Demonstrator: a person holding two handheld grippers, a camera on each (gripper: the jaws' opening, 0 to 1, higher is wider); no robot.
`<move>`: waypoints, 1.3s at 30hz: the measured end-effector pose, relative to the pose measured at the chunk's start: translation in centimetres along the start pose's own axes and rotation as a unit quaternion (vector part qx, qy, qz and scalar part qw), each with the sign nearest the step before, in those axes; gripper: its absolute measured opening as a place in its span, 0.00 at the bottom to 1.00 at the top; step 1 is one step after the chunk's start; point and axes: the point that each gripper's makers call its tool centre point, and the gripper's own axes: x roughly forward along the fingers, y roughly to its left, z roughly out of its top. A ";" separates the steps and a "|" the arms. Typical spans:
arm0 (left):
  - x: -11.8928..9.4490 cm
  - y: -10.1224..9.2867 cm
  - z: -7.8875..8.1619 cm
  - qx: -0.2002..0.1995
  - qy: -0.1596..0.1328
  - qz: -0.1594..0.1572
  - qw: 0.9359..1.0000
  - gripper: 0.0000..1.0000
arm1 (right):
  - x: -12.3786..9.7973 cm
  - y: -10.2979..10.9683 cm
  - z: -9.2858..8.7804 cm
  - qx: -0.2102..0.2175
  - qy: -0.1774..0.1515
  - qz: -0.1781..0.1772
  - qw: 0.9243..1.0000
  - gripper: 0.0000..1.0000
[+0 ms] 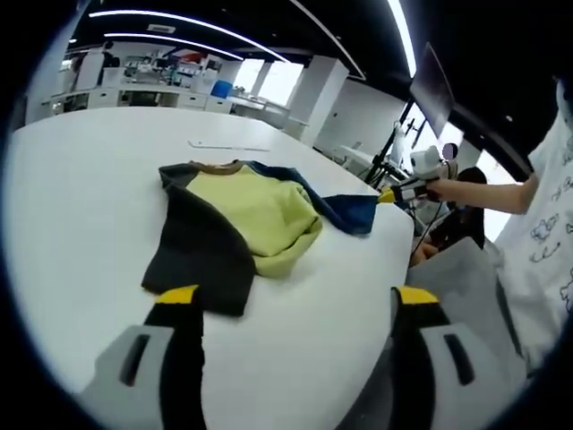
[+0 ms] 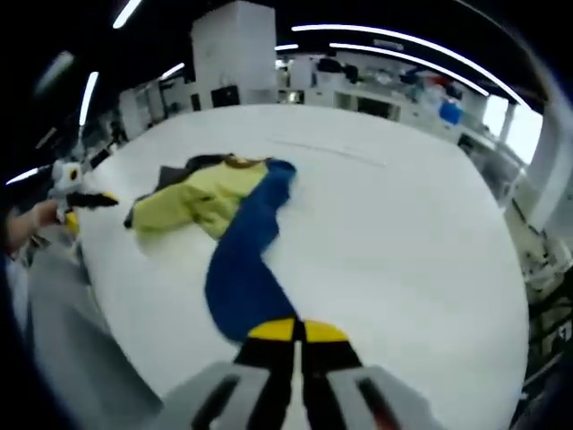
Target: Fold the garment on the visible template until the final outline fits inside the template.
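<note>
Pinching the blue sleeve (image 2: 242,269) between shut jaws, the right gripper (image 2: 297,331) stretches it off the garment (image 1: 237,224), probably to fold it inward. Nearer the table (image 1: 81,206) edge, the left gripper (image 1: 295,294) hangs wide open, empty, by the dark sleeve (image 1: 201,251).

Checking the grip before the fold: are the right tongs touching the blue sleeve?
Touching. In the right gripper view the right tongs are closed with the blue sleeve running straight into their yellow tips.
</note>
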 end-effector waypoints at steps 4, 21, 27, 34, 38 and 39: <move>-0.1 0.2 0.0 0.000 0.000 0.002 1.000 0.83 | -0.6 -2.2 -0.6 0.010 0.011 -0.020 1.000 0.00; -0.1 1.1 -0.8 -0.012 0.005 0.010 1.000 0.83 | -0.4 -11.7 -2.0 0.053 0.070 -0.095 0.992 0.00; -0.1 1.6 -1.0 -0.019 0.007 0.014 1.000 0.83 | -0.1 -14.5 -1.1 0.073 0.076 -0.120 0.987 0.00; 0.1 1.7 -1.5 -0.026 0.015 0.017 0.999 0.83 | 0.8 -16.4 -0.2 0.079 0.085 -0.158 0.981 0.00; 0.1 1.9 -1.5 -0.029 0.017 0.019 0.999 0.83 | 1.5 -17.8 0.4 0.075 0.089 -0.175 0.978 0.00; 0.1 1.9 -1.5 -0.029 0.017 0.019 0.999 0.83 | 1.6 -18.1 0.3 0.074 0.095 -0.184 0.976 0.00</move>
